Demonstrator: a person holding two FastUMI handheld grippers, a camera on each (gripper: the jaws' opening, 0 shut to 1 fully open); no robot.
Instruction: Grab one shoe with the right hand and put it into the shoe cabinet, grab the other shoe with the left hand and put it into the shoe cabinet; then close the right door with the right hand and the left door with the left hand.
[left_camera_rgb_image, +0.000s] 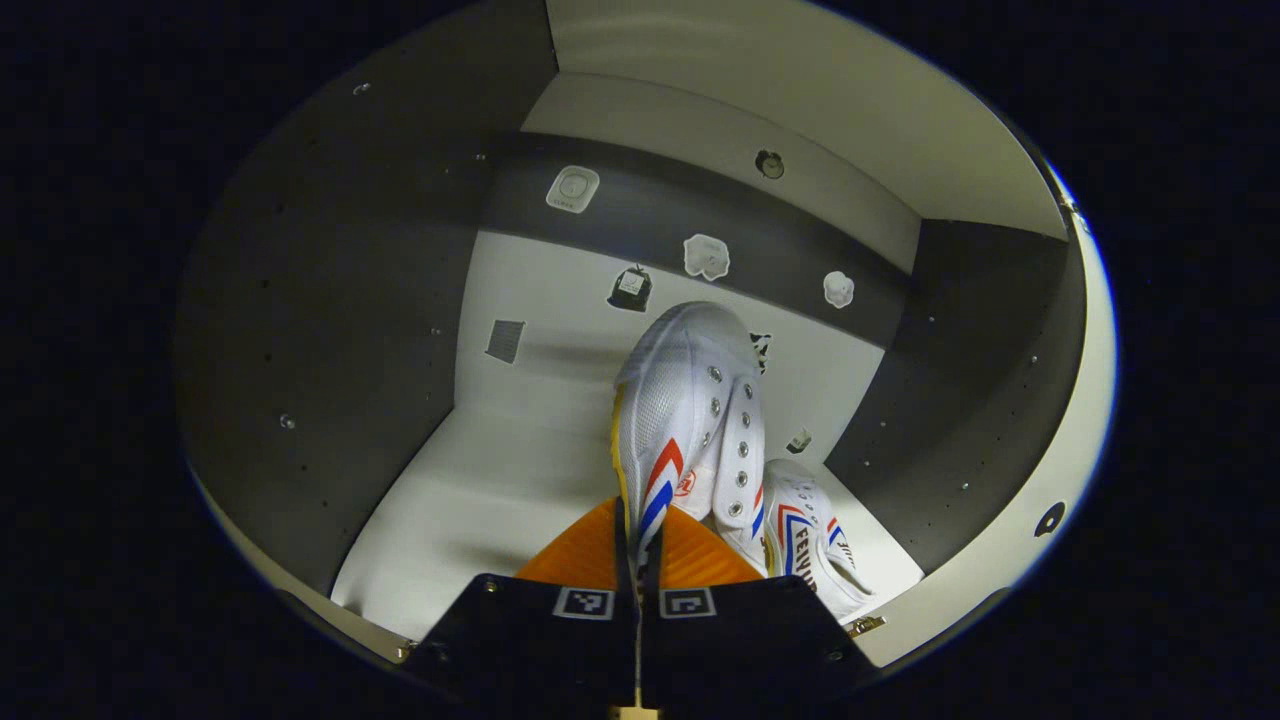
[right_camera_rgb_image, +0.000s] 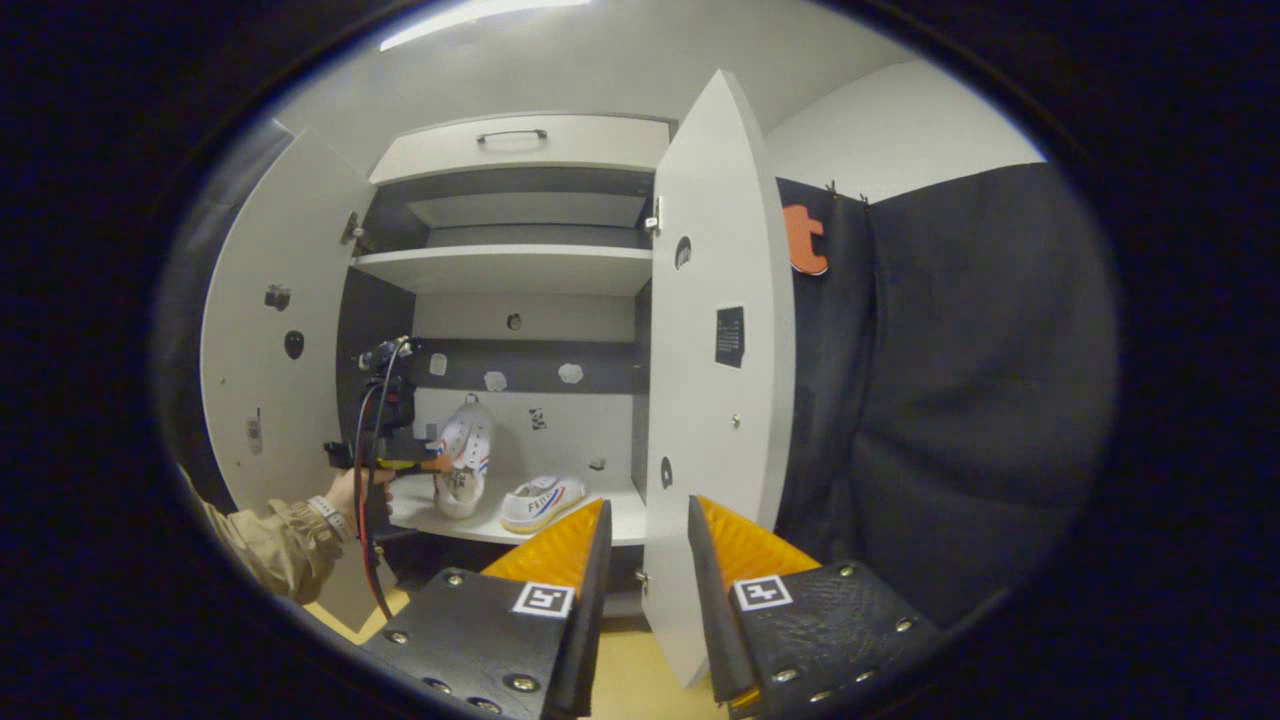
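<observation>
— What's in the shoe cabinet (right_camera_rgb_image: 520, 270)?

— One white shoe (right_camera_rgb_image: 541, 501) lies on the bottom shelf (left_camera_rgb_image: 470, 500). My left gripper (left_camera_rgb_image: 640, 545) is clamped tight on the second shoe (left_camera_rgb_image: 690, 420), held inside above that shelf, the first at its four o'clock.

— Your other tool?

— My right gripper (right_camera_rgb_image: 645, 545) gapes, holding nothing, the right door (right_camera_rgb_image: 715, 380) at twelve o'clock. Both doors stand open.

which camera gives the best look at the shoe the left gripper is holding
The left gripper view: the held shoe is close and central, pinched between the left gripper fingers, stripes and eyelets clear. The right gripper view shows that shoe small and far off inside the cabinet.
</observation>
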